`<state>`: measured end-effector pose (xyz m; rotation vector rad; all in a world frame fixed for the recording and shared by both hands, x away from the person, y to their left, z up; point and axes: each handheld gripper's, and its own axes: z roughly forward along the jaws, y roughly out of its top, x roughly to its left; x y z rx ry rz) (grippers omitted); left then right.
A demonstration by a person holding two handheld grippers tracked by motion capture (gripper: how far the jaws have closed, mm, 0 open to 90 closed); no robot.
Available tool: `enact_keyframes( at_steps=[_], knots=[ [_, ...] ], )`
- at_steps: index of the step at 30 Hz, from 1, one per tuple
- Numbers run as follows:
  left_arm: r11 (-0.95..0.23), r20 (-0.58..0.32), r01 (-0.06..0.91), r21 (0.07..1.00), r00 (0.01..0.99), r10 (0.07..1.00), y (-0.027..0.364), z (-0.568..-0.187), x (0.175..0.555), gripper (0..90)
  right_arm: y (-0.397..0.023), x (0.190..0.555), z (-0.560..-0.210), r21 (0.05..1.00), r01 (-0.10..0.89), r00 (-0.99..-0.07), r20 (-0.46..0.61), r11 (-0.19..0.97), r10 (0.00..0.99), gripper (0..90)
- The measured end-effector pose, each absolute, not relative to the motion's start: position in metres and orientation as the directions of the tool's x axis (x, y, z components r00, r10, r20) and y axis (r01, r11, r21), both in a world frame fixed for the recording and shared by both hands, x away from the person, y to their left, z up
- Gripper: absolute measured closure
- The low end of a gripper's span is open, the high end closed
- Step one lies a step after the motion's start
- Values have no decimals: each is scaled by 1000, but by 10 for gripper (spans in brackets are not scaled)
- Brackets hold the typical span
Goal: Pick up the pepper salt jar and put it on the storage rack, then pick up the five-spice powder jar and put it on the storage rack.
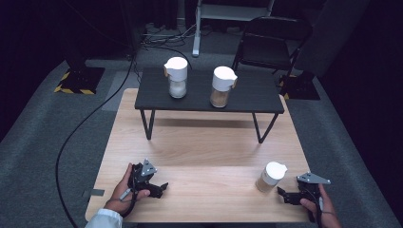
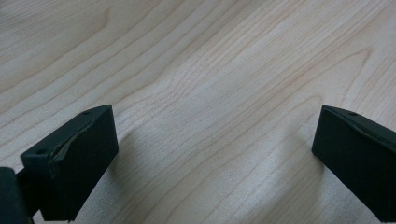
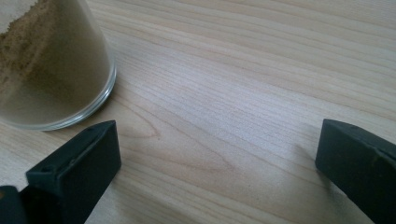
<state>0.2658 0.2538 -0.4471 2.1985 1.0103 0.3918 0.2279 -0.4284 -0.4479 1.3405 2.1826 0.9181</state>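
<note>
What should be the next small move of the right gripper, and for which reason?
Probably shift the right gripper a little toward the jar of brown powder, so that its open jaws come around the glass. In the right gripper view the jar stands off to one side, outside the gap, untouched on the wooden table.

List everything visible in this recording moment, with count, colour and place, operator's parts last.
Glass jar with white lid and brown powder: one, on the wooden table, near right, beside the right gripper.
Same kind of jar, brown powder: one, on the shelf, right.
Glass jar with white lid and white powder: one, on the shelf, left.
Low black shelf: one, at the table's far side.
Light wooden table: one.
Black folding chair: one, behind the table.
Left hand-held gripper: black, open, near left.
Right hand-held gripper: black, open, near right.
</note>
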Motion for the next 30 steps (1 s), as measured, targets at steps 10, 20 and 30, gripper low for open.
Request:
enact_keyframes(
  at_steps=[10, 20, 30],
  knots=[
    [-468, -10, 554, 689, 653, 758, 254, -447, 266, 0, -429, 227, -448, 719, 619, -447, -9, 316, 895, 0],
    [-469, -8, 554, 688, 652, 758, 253, -447, 265, 0, -429, 228, -448, 719, 619, -447, -9, 317, 894, 0],
    [-469, -8, 554, 688, 652, 758, 254, -447, 265, 0, -428, 224, -448, 724, 602, -460, -29, 336, 887, 11]
  ],
)
